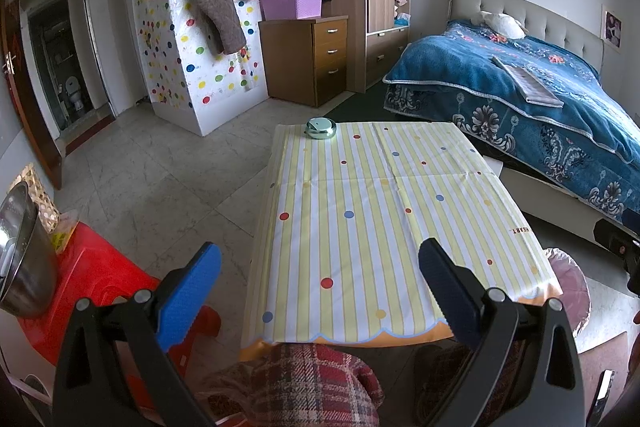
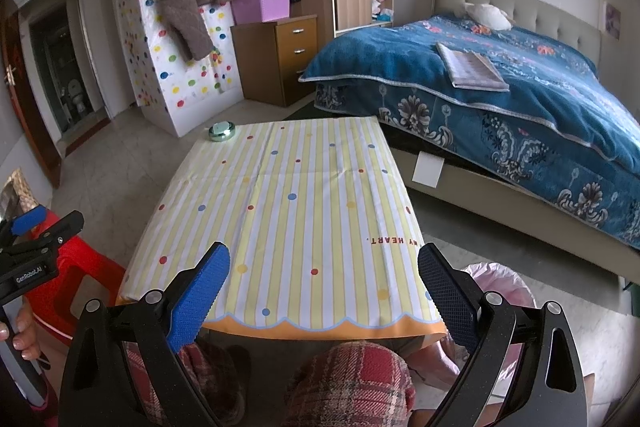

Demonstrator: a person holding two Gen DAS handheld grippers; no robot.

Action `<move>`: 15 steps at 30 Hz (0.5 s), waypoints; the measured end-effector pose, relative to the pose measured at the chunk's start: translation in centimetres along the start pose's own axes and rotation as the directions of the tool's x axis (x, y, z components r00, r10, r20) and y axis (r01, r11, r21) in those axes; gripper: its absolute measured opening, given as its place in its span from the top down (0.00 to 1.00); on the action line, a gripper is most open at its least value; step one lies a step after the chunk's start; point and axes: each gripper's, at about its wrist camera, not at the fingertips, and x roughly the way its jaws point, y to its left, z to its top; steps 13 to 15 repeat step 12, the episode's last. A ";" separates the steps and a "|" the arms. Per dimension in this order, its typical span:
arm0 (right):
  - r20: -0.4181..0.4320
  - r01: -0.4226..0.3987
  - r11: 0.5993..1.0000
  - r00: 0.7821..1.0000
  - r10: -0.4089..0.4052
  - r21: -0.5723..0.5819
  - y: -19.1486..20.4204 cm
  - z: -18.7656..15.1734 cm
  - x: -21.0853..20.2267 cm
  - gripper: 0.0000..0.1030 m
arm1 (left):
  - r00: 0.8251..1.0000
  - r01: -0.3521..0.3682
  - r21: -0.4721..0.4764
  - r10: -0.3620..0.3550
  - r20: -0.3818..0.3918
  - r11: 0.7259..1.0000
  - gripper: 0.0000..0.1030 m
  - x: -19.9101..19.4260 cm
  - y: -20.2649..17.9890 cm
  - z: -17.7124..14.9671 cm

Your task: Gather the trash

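Observation:
A table under a yellow-and-white striped cloth (image 1: pixel 380 211) (image 2: pixel 304 211) lies straight ahead of both grippers. At its far left corner rests a small round teal tin (image 1: pixel 321 128) (image 2: pixel 221 131); nothing else lies on the cloth. A bin lined with a pink bag (image 1: pixel 570 287) (image 2: pixel 502 283) stands on the floor by the table's near right corner. My left gripper (image 1: pixel 320 247) hangs open over the near edge, nothing between its blue pads. My right gripper (image 2: pixel 324 251) is open too and holds nothing.
Left of the table, a red plastic stool (image 1: pixel 100 267) (image 2: pixel 76 267) carries a steel bowl (image 1: pixel 24 251). The person's plaid-clad knees (image 1: pixel 304 379) (image 2: pixel 352 379) sit under the near edge. A bed with a blue cover (image 1: pixel 520 99) runs along the right; a wooden drawer unit (image 1: pixel 308 59) stands behind.

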 end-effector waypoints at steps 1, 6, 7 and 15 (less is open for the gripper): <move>0.001 0.001 1.000 1.000 -0.001 0.000 0.1 0.2 0.1 0.09 | 1.000 0.001 0.002 -0.001 0.001 1.000 0.07 0.1 0.0 -0.1; -0.006 0.013 1.000 1.000 -0.013 -0.001 -0.3 -0.9 0.1 0.09 | 1.000 0.014 0.027 -0.014 0.024 1.000 0.07 0.3 -0.4 -0.6; -0.008 0.021 1.000 1.000 -0.021 -0.004 -0.6 -1.4 0.1 0.09 | 1.000 0.015 0.032 -0.015 0.018 0.999 0.07 0.6 -0.5 -0.6; -0.057 0.118 0.993 0.992 -0.117 0.020 -4.7 -5.3 0.4 0.09 | 0.998 0.060 0.030 -0.059 -0.022 0.998 0.07 2.1 -1.1 -1.1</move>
